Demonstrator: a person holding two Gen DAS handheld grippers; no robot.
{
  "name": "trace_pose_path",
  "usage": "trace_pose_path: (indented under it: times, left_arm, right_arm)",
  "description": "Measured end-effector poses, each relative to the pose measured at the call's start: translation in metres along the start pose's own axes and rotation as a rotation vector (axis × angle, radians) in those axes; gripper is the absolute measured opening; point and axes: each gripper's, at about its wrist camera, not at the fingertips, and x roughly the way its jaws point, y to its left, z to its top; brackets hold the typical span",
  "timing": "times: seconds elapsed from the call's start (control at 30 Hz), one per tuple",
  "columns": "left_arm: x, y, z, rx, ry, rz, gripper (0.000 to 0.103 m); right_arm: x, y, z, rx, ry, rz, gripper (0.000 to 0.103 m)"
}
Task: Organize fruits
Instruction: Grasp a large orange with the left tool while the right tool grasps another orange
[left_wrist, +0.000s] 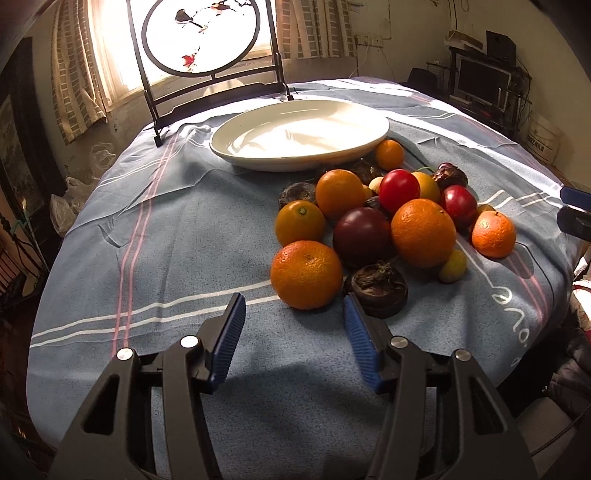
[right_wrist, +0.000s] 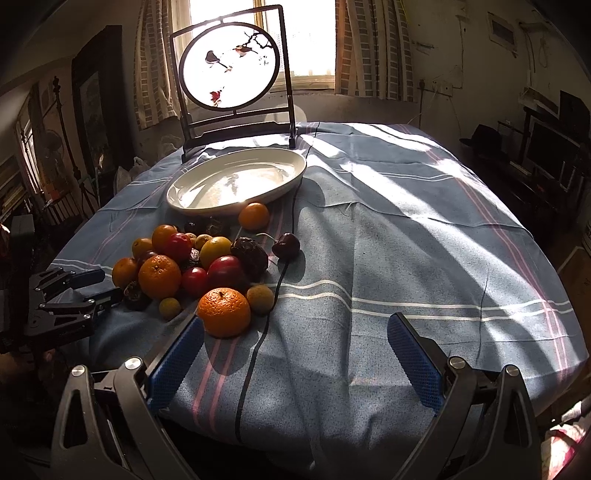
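The left tongs (left_wrist: 294, 306) stand partly open over the cloth (left_wrist: 166, 240) with nothing gripped; their blue pads (left_wrist: 231, 339) flank bare fabric. Just past the tips, at 12 o'clock, sits an orange (left_wrist: 306, 274), not touched by either pad. At 1 o'clock from the tips, just beside the right pad, lies a dark brown fruit (left_wrist: 380, 293) with a dried stalk on top.

Behind these the fruit pile spreads toward 1 o'clock: a purple plum (left_wrist: 362, 235), a large orange (left_wrist: 423, 232) beside it, a red fruit (left_wrist: 399, 190) higher up, and a small yellow-green fruit (left_wrist: 453, 266) at the pile's near right edge. A mandarin (left_wrist: 493, 233) lies at the far right of the pile, near the other fruit.

The right tongs (right_wrist: 295, 325) stand wide open over the cloth, empty. At 11 o'clock from them that mandarin (right_wrist: 224, 312) is the nearest fruit, close to the left pad (right_wrist: 177, 365); whether they touch I cannot tell. A black cord (right_wrist: 258, 339) runs across the cloth between the pads and up past the pile.

Beyond the pile, at 12 o'clock in the left view, the white dish (left_wrist: 299, 134) rests on the cloth with nothing in it, one small orange (left_wrist: 389, 154) just beside its rim. Behind the dish stands a dark framed screen (left_wrist: 199, 37) with a round bird panel, before a bright window.
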Motion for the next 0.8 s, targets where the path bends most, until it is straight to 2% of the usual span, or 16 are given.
trace_pose_path:
  times: [0.13, 0.3, 0.53, 0.67, 0.8]
  left_arm:
    - [0.013, 0.004, 0.008, -0.004, -0.001, -0.063, 0.044]
    - [0.018, 0.006, 0.011, -0.018, -0.028, -0.087, 0.042]
    - [-0.019, 0.004, 0.001, -0.038, -0.097, -0.106, 0.042]
    - [-0.033, 0.008, 0.002, -0.050, -0.122, -0.092, 0.042]
    - [-0.035, 0.014, 0.001, -0.074, -0.122, -0.089, 0.042]
  right_arm:
    - [0.003, 0.004, -0.002, -0.013, 0.010, 0.000, 0.100]
    - [0.004, 0.006, -0.003, -0.030, 0.006, -0.005, 0.100]
    - [0.018, 0.031, -0.006, -0.138, 0.020, 0.099, 0.098]
    - [0.035, 0.050, -0.003, -0.170, 0.071, 0.153, 0.077]
    - [0.051, 0.057, 0.000, -0.164, 0.108, 0.166, 0.068]
